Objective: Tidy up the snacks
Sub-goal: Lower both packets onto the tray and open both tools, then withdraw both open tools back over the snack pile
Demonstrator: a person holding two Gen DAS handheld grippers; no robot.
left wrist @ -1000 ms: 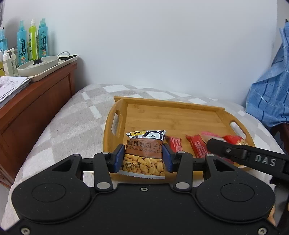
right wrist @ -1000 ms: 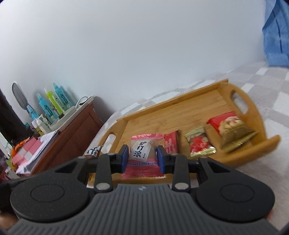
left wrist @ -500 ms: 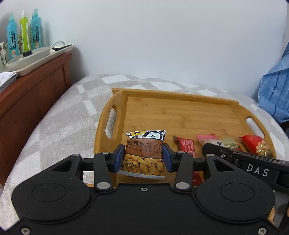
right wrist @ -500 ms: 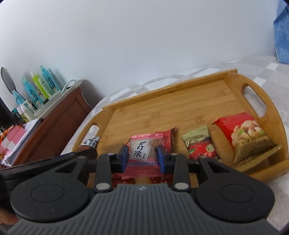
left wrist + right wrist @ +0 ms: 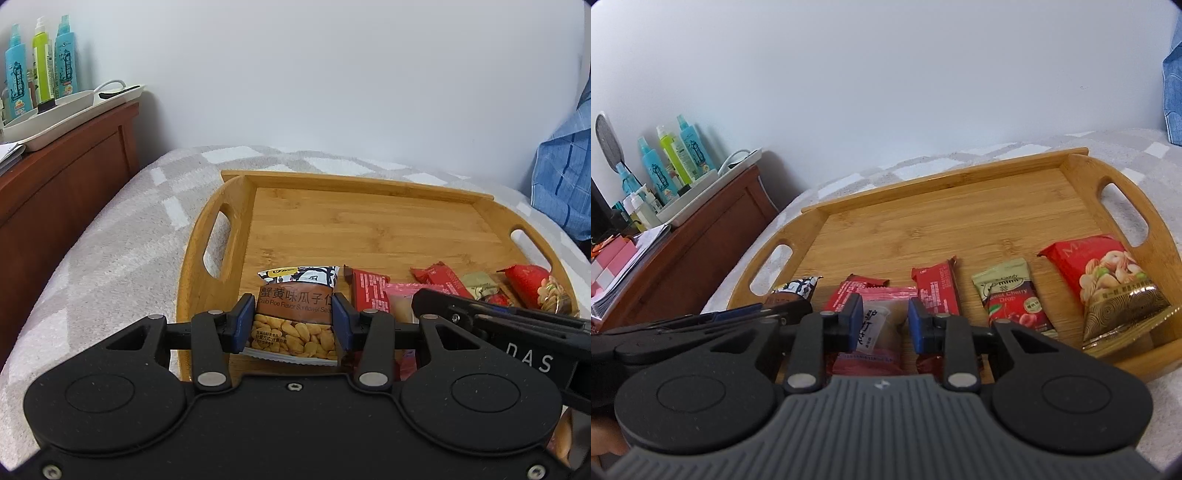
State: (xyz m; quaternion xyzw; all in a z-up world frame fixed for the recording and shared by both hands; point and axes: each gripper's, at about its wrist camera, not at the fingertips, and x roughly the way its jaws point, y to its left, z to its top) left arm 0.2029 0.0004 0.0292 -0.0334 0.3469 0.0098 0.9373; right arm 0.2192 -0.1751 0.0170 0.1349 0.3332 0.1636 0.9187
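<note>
Two grippers: both sit low over the near edge of the wooden tray (image 5: 373, 225), side by side.
Left gripper (image 5: 293, 325): its blue pads squeeze the sunflower seed packet (image 5: 295, 314) from both sides, so it holds the packet.
Seed packet spot: at the near left part of the tray, just right of the left handle hole.
Right gripper (image 5: 882, 323): its jaws have just been closing, and the pink snack packet (image 5: 881, 325) sits between the blue pads, which press its sides.
Pink packet spot: near the front of the tray, on top of red wrappers.
Red bar (image 5: 936, 286): lies flat just right of the pink packet.
Cherry drop packet (image 5: 1012, 299): lies to the right of the red bar.
Nut bag (image 5: 1108, 280): big and red and gold, at the near right corner by the right handle.
Tray spot: on a grey and white checked blanket (image 5: 110, 236).
Far left: a brown cabinet (image 5: 55, 199) with blue and green bottles (image 5: 40, 62) on top.
</note>
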